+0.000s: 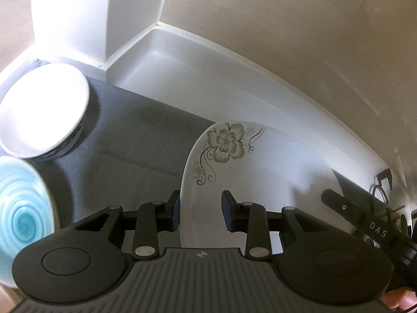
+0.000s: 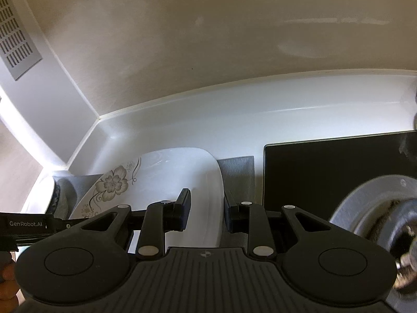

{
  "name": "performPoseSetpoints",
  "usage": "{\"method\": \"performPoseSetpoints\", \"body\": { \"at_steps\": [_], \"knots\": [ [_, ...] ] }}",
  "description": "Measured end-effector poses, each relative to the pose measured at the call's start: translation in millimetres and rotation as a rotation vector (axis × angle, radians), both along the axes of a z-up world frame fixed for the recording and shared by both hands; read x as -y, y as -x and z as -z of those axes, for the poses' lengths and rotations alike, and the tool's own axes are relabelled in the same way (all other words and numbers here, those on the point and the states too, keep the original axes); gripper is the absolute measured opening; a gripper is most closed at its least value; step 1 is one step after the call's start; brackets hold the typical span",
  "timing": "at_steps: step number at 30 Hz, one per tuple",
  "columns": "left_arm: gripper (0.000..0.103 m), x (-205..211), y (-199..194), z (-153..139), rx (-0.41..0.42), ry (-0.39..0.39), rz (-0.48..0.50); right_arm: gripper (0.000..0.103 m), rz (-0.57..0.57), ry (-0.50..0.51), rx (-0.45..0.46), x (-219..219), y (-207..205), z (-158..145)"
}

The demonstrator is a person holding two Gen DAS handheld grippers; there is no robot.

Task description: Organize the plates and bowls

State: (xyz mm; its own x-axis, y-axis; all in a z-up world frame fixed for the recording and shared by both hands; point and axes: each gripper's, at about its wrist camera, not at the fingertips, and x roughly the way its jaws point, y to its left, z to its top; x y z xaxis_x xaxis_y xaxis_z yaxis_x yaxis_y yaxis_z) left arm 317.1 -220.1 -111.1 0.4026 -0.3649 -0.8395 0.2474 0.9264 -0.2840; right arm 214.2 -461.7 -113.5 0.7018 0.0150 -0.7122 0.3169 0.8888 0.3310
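Left gripper pinching floral plate rim on its left edge, right gripper clamped on opposite rim; plate spans between both, tilted over grey mat.

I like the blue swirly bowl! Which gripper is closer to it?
Left. The blue swirly bowl sits right beside the left gripper, which holds the flowered plate by one edge. The right gripper grips the plate's opposite edge, farther away.
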Motion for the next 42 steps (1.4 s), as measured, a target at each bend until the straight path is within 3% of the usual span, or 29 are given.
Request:
{"method": "performPoseSetpoints", "body": {
  "at_steps": [26, 42],
  "knots": [
    [0.036, -55.5, 116.0, -0.1, 0.013, -0.053, 0.115, 0.028, 0.056, -0.007, -0.040, -62.8, 131.0, -9.2],
    [0.036, -55.0, 148.5, 6.4, 0.057, -0.136, 0.166, 0.027, 0.046, 0.028, -0.064, -74.1, 150.8, 1.9]
  ]
}}
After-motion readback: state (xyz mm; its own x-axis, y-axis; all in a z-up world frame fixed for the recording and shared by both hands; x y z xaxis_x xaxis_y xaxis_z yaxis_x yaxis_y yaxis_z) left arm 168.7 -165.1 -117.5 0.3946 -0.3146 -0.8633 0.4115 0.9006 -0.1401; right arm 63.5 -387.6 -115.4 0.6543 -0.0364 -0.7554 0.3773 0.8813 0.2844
